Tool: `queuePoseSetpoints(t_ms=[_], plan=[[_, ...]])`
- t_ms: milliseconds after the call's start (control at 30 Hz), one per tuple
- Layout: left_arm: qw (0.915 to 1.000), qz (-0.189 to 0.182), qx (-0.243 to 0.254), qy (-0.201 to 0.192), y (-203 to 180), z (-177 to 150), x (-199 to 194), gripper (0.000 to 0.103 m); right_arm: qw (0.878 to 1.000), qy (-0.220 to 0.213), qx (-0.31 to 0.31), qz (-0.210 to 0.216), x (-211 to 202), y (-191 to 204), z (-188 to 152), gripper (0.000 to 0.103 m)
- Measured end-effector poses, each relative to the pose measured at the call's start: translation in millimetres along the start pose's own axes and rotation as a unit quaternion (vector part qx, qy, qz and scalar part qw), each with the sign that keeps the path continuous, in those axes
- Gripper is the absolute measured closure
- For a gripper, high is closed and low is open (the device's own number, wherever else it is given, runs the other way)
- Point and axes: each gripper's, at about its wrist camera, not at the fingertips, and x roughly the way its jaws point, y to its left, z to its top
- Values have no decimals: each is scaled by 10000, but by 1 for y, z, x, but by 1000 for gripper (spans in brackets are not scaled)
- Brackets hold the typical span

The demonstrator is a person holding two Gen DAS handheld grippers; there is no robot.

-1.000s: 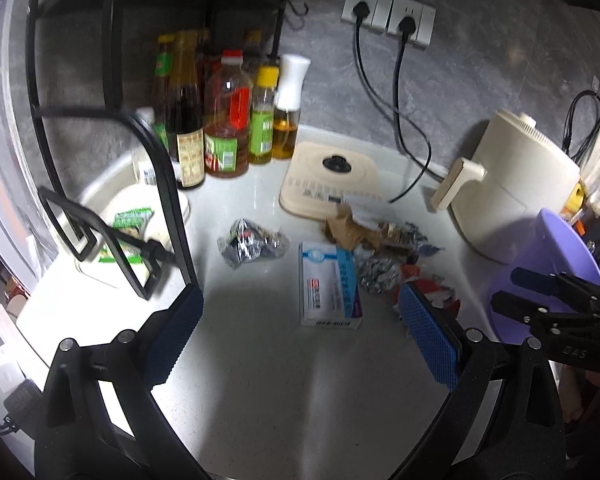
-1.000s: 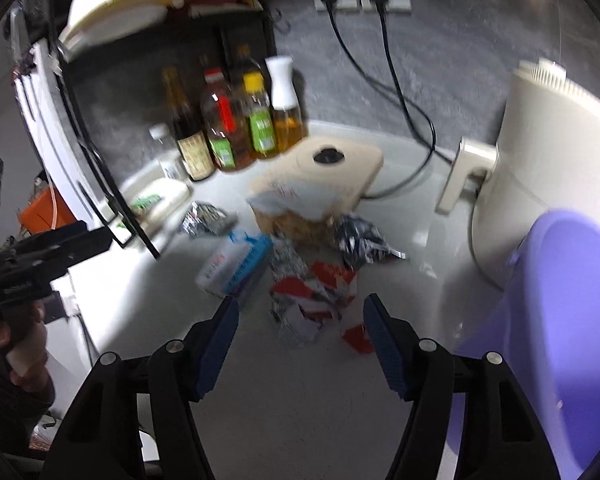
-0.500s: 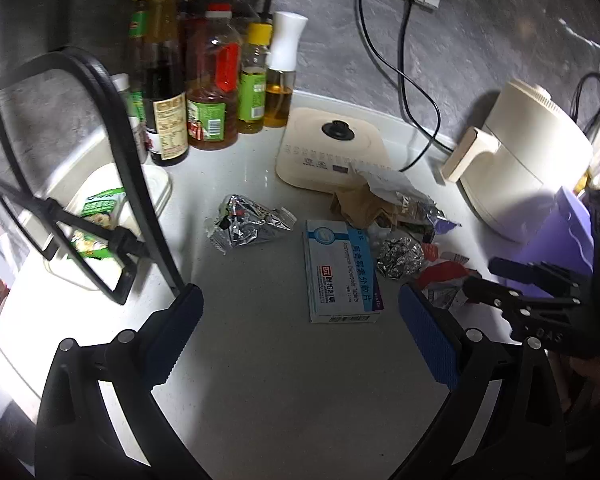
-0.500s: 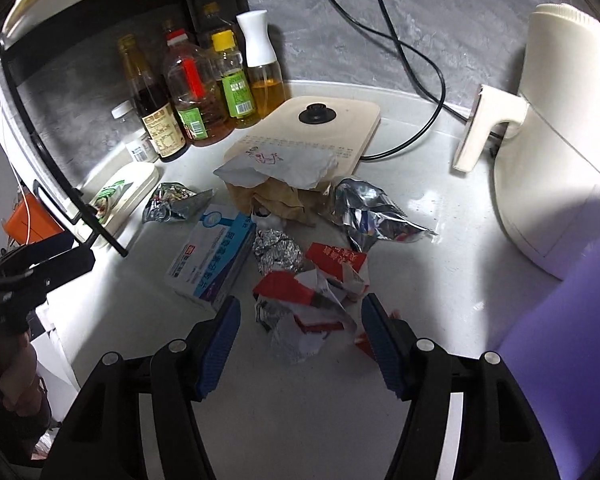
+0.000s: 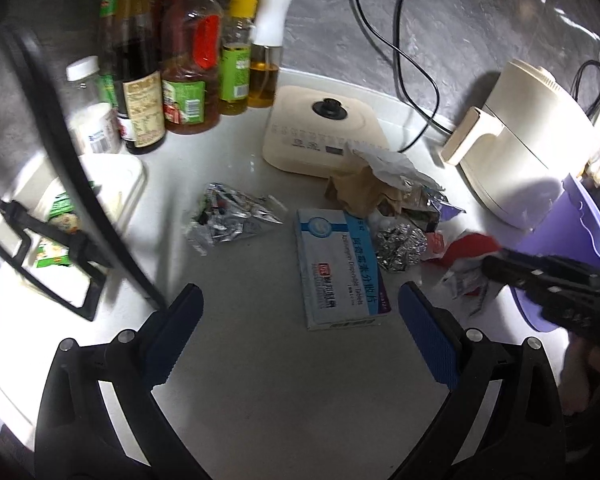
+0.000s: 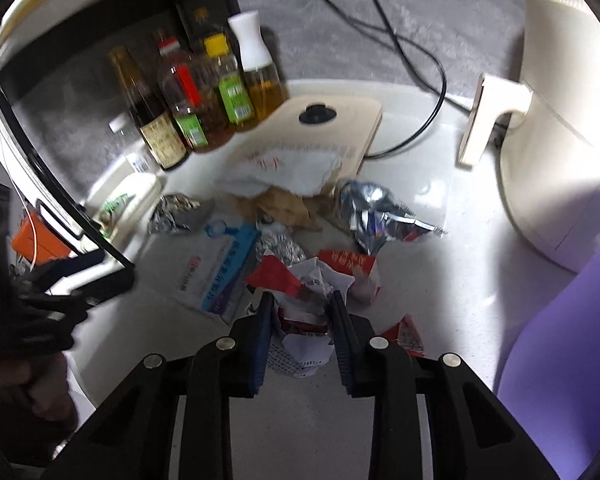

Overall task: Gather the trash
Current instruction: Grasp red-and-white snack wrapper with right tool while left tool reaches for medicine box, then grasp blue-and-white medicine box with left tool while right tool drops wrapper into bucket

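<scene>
Trash lies in a heap on the white counter: a blue-and-white medicine box (image 5: 342, 268), a foil ball (image 5: 400, 245), a silver wrapper (image 5: 227, 220), brown paper (image 5: 360, 190) and a crumpled red-and-white wrapper (image 6: 308, 280). My right gripper (image 6: 302, 308) is closed on the red-and-white wrapper, which bulges between the blue pads. My left gripper (image 5: 300, 320) is open and empty, just short of the medicine box. A purple bin (image 6: 560, 340) stands at the right.
Several sauce and oil bottles (image 5: 187, 64) stand at the back left beside a black wire rack (image 5: 79, 184). A cream induction cooker (image 5: 324, 136) and a cream air fryer (image 5: 528, 148) sit behind the heap, with black cords (image 5: 404, 52) to wall sockets.
My right gripper has moved forward and down onto the red-and-white wrapper and closed on it. My left gripper has moved closer to the medicine box and stays open.
</scene>
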Motion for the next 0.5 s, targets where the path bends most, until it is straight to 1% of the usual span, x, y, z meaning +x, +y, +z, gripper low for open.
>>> queuePoseSetpoints(t_ms=[100,200,400,500], plan=[[9999,-82,125,77,-9,0,11,6,9998,-207,21,-79,-18,-1,3,75],[9996,-102,198,167,-17,-1,22,6,9993,-326,44,-193,-34,-3,4,75],[9986,5,394,354,-33,-2,47,6,9982,-434,113,-388,-55,-8,0,75],[9973,197,527,468,-41,-5,62,6,9978,-452,125,-475,-63,-11,-6,75]])
